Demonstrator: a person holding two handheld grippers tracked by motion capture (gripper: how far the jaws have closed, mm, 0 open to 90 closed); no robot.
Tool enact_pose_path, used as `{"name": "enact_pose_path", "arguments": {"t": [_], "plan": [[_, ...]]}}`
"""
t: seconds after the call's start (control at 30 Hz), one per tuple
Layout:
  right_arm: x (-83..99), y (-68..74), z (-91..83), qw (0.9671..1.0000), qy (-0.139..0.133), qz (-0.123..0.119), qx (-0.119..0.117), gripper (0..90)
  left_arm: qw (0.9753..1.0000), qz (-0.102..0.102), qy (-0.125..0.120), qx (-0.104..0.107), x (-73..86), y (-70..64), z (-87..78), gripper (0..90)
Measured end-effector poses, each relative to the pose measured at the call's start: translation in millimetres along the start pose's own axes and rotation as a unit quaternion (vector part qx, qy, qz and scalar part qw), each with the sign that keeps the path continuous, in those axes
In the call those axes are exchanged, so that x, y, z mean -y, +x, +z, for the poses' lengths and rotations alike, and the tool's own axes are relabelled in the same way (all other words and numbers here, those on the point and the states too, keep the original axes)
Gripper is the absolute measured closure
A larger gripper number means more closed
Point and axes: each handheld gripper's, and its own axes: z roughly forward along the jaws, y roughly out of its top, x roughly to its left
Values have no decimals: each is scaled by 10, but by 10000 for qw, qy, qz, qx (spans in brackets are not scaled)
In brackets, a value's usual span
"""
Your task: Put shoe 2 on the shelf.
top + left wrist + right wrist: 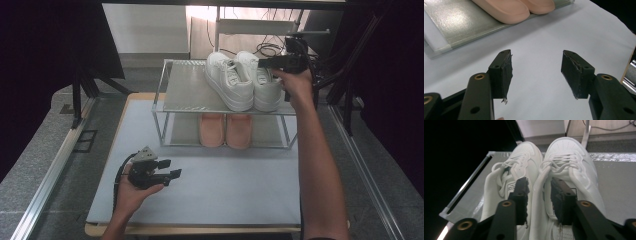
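Note:
A pair of white sneakers point(235, 82) stands on the top shelf of a glass and metal shoe rack point(187, 90). My right gripper point(263, 62) reaches in from the right. In the right gripper view its jaws point(539, 181) sit one inside each sneaker and are shut on the two touching inner collars point(541, 173). A pair of pink slippers point(225, 131) lies on the lower shelf. My left gripper point(172, 168) rests in a hand low over the white mat point(225, 190), open with nothing in it point(537, 53). The slippers' toes point(509, 10) lie ahead of it.
The rack's left half of the top shelf is bare. Metal rails point(50, 175) run along both sides of the table. Cables and a frame point(265, 30) stand behind the rack. Dark curtains hang at left and right.

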Motion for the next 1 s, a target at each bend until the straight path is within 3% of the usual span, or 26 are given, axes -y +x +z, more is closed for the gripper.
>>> {"name": "enact_pose_path", "arguments": {"t": [0.3,0.5,0.7,1.0], "plan": [[233,-188,-456,9985,-482,-201,-143,869,10000,18,25,-11,-5,-22,19,427],[389,-330,-613,9978,-602,-210,-152,900,10000,2,-2,-18,-17,-15,12,427],[573,-500,-570,9983,-557,-178,15,900,10000,-13,31,-33,-23,-5,11,427],[998,-758,-234,9995,-53,-36,316,900,10000,-27,31,-57,-7,-2,5,427]]}}
